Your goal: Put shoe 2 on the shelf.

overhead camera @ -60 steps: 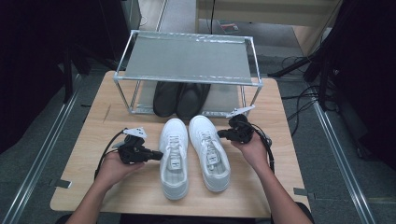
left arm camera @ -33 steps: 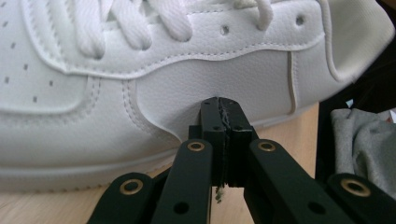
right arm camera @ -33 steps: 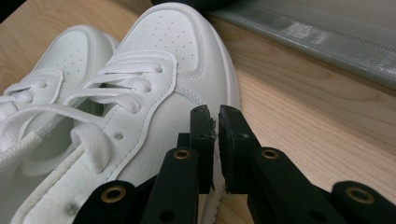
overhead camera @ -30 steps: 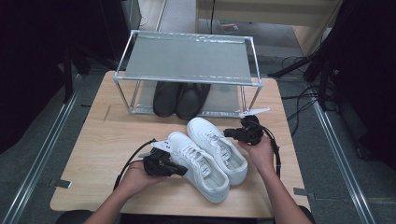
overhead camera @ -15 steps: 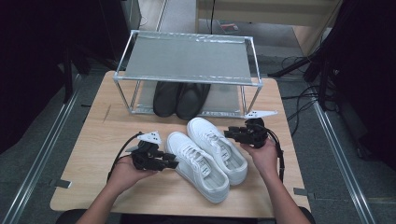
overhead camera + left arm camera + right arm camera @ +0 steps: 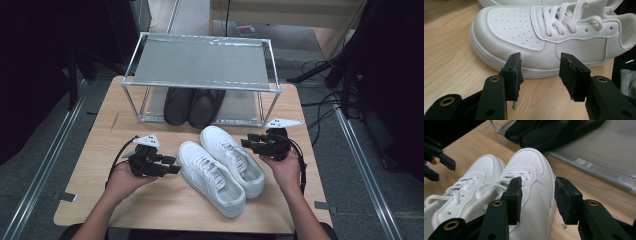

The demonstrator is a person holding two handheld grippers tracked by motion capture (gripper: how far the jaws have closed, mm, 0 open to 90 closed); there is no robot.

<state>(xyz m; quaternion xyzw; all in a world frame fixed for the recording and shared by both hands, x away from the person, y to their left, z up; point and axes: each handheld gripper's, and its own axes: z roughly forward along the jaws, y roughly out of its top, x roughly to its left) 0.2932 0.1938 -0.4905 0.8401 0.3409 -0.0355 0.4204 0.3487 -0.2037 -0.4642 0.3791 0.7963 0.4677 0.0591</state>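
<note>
A pair of black shoes [image 6: 194,106] is tucked under the metal shoe rack [image 6: 200,62] at the far end of the wooden table [image 6: 90,150], the white sneakers [image 6: 222,167] are laid slantwise mid-table, and both the left gripper [image 6: 172,165] and right gripper [image 6: 246,143], jaws just opened and parted, are held just beside them, nothing gripped.

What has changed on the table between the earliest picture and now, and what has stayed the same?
The white sneakers, first pointing straight at the rack, were turned so their toes now angle toward its left. Both grippers have let them go: the left gripper and right gripper have just been opening their jaws and have drawn back to either side, nothing between the pads. The black shoes under the rack have not moved.
</note>
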